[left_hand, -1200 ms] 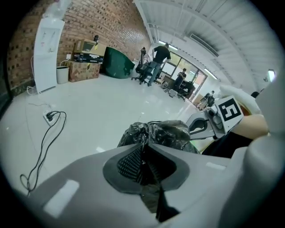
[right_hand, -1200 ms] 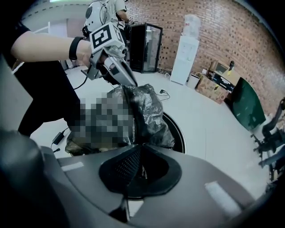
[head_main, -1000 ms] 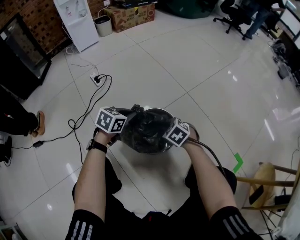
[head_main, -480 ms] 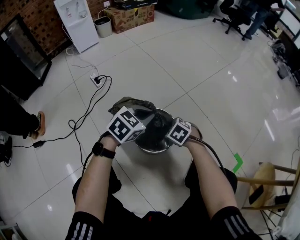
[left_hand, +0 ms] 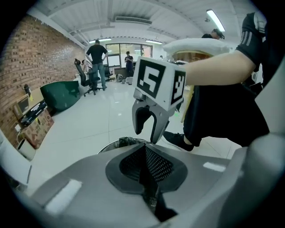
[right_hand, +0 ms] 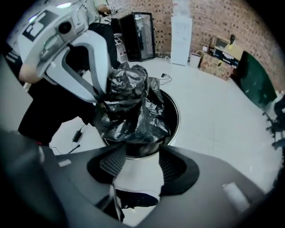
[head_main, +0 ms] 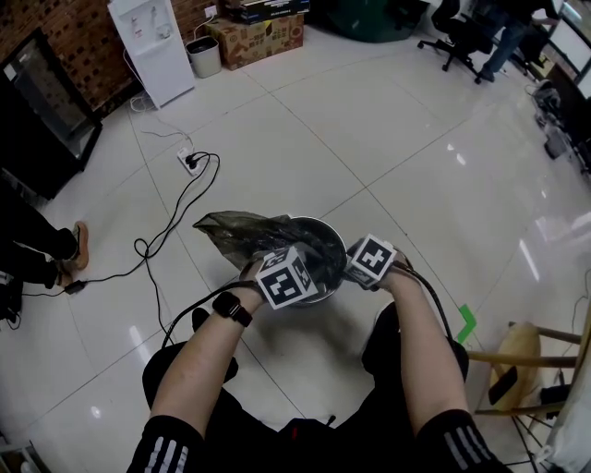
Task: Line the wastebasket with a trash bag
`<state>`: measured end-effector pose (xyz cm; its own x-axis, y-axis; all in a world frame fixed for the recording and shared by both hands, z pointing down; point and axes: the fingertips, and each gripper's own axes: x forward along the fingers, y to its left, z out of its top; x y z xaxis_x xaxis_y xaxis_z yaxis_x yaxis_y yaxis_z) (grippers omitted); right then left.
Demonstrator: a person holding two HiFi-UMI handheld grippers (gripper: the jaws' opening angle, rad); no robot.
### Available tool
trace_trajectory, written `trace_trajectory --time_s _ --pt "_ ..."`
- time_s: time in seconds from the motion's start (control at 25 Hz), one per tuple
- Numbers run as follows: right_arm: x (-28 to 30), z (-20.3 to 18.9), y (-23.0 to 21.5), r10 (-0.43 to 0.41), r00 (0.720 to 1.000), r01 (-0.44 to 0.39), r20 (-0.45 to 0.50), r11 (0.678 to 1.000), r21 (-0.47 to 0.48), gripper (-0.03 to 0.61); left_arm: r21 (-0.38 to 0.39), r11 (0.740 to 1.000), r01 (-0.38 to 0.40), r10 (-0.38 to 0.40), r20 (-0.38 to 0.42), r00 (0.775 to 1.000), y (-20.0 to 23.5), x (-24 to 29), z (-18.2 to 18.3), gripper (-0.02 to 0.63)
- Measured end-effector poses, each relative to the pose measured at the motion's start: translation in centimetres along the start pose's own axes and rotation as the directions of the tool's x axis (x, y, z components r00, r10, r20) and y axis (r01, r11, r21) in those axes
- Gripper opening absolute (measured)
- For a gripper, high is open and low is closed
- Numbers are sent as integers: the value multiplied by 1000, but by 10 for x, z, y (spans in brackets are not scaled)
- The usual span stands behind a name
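Looks like a big open office or work room. Wide, shiny white tile floor (head_main: 388, 129) and a red brick wall (head_main: 78, 42). Rolling office chairs (head_main: 459, 28) at the far side. Cardboard box (head_main: 263, 32) and tall white water machine (head_main: 152, 46) by the wall, black cabinet with a glass door (head_main: 42, 102) nearby. Power strip (head_main: 191, 158) with black cords (head_main: 140, 248) on the floor. Long strip lights (left_hand: 215, 20) overhead, people (left_hand: 97, 55) standing far off.

Wastebasket (left_hand: 107, 147): left gripper view shows only a sliver of rim above the left gripper (left_hand: 144, 167).
Trash bag (head_main: 235, 231) bottom: hidden inside the wastebasket.
Wooden chair (head_main: 528, 349): cut by head view's right edge.
Bystander (head_main: 32, 236): only a leg and shoe show.
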<state>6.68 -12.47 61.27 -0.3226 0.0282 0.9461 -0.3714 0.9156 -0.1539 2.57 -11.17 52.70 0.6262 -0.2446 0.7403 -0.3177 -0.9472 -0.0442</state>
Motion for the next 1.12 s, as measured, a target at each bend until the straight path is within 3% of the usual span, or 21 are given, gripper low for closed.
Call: trace_trajectory --time_s 0.12,0.2,0.32,0.4,0.48,0.56,0.76,0.84,0.92,1.04,1.12 --pt "-17 -5 -17 -33 999 33 20 999 11 239 29 999 35 -35 -22 999 -14 19 -2 0" --pt "-34 6 -30 -54 991 44 120 996 79 234 51 997 50 -48 -43 998 -23 32 -5 0" --pt "-53 31 -32 -22 950 -37 311 983 182 218 77 995 70 -64 -73 995 -38 50 -12 0" --pt "-57 42 -32 -20 928 -62 371 976 208 198 97 992 84 -75 -93 993 -49 62 -18 0" --pt "-55 47 -34 -39 922 -49 385 975 217 135 116 989 90 -78 -108 991 -57 72 -23 0" --pt "-50 51 -32 -42 921 -48 388 974 219 112 129 988 91 -76 -115 990 -62 79 -25 0" --pt "-34 59 -9 91 899 -223 429 937 269 116 168 984 58 -41 -104 994 -66 83 -20 0" --pt "-26 55 -2 135 904 -264 405 922 284 166 189 981 51 -33 -96 995 -68 80 -17 0" --pt "-16 48 2 155 919 -270 363 918 291 175 214 976 43 -23 -95 995 -70 77 -17 0" --pt "-3 44 11 177 934 -265 311 926 268 172 238 971 30 -8 -93 996 -71 72 -18 0" --pt "1 45 17 191 936 -268 294 931 249 121 245 969 17 3 -84 996 -70 69 -17 0"
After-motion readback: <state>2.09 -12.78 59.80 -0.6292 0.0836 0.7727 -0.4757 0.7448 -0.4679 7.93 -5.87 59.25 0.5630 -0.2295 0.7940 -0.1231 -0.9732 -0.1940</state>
